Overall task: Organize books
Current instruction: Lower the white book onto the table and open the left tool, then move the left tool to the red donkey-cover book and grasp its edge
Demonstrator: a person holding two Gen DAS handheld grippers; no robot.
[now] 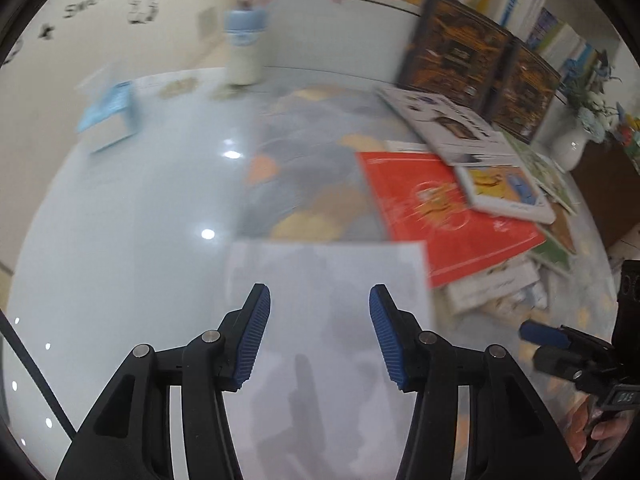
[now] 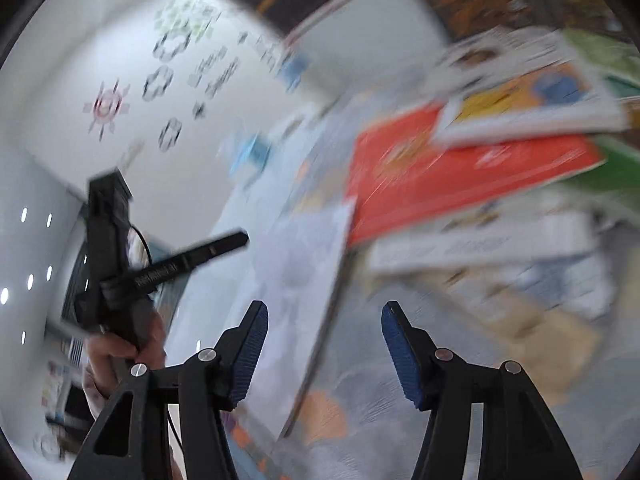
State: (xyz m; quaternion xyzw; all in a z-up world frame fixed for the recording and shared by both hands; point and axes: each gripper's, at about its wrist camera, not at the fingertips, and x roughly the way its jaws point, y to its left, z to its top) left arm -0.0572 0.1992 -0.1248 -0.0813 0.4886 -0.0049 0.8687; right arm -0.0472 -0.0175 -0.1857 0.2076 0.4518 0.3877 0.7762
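1. The left gripper (image 1: 319, 300) is held with its jaws apart above a white book (image 1: 332, 344); nothing is gripped.
2. The right gripper (image 2: 324, 316) is likewise held apart and empty.
3. A red book (image 1: 440, 216) is located in the untidy book pile (image 1: 500, 200) on the table (image 1: 140, 240), just beside the white book.
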